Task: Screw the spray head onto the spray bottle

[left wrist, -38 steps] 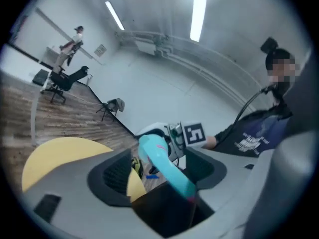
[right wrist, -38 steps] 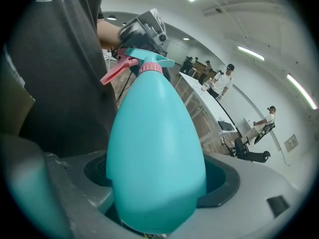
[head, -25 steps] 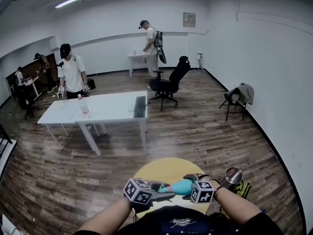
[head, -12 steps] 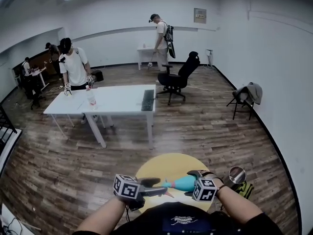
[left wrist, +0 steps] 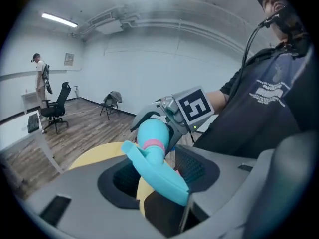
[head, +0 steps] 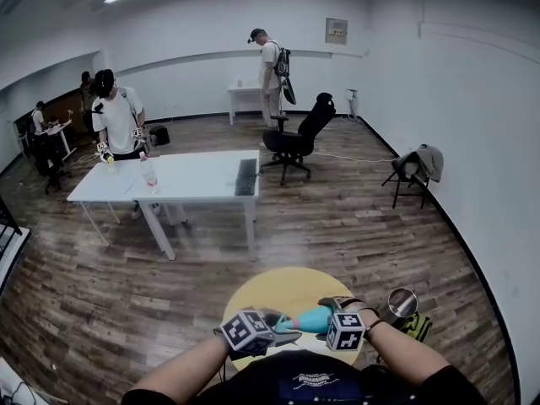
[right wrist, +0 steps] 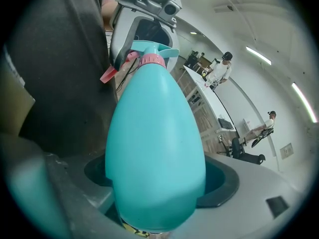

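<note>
A teal spray bottle lies almost level over the yellow round table, its wide base in my right gripper, which is shut on it. In the right gripper view the bottle fills the jaws, its pink collar pointing away. The teal spray head sits on the collar, between the jaws of my left gripper. Those jaws have just been closing and now hold the spray head. In the head view the left gripper meets the bottle's neck from the left.
A long white table with a keyboard and a bottle stands further off, with a person beside it. A black office chair, a folding chair with a jacket and a round mirror stand around on the wooden floor.
Half a second ago the left gripper stood further left, off the spray head; it has now come back right onto it. The right gripper and the bottle have hardly moved.
</note>
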`<move>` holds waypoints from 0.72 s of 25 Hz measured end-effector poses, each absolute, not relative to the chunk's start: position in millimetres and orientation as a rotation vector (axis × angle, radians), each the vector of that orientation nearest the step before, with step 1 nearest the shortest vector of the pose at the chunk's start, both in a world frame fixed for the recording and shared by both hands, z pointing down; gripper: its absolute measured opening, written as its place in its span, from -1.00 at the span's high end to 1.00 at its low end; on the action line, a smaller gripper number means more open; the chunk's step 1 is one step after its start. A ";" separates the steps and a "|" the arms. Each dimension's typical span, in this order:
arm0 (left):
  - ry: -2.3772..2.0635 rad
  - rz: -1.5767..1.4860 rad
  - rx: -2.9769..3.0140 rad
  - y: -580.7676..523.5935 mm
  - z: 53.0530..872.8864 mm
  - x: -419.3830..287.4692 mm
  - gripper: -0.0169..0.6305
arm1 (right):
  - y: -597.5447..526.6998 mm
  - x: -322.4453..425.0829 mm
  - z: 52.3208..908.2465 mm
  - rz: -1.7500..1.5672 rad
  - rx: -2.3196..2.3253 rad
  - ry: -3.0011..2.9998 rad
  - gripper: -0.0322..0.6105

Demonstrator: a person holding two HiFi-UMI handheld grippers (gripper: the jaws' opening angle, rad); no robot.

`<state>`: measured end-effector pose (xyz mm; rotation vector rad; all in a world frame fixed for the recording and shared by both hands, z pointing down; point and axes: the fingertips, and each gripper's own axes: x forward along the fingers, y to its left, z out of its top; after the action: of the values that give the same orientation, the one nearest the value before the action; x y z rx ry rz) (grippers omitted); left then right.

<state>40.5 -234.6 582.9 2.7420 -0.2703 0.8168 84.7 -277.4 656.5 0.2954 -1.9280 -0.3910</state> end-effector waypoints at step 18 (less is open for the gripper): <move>-0.346 0.303 2.501 -259.0 567.4 7.5 -0.27 | -289.7 82.2 648.5 -0.364 0.334 -1.979 -0.52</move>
<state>7.5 -259.0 567.4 2.5008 -0.3464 0.3031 82.2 -289.7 648.5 0.3345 -1.9787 -0.3645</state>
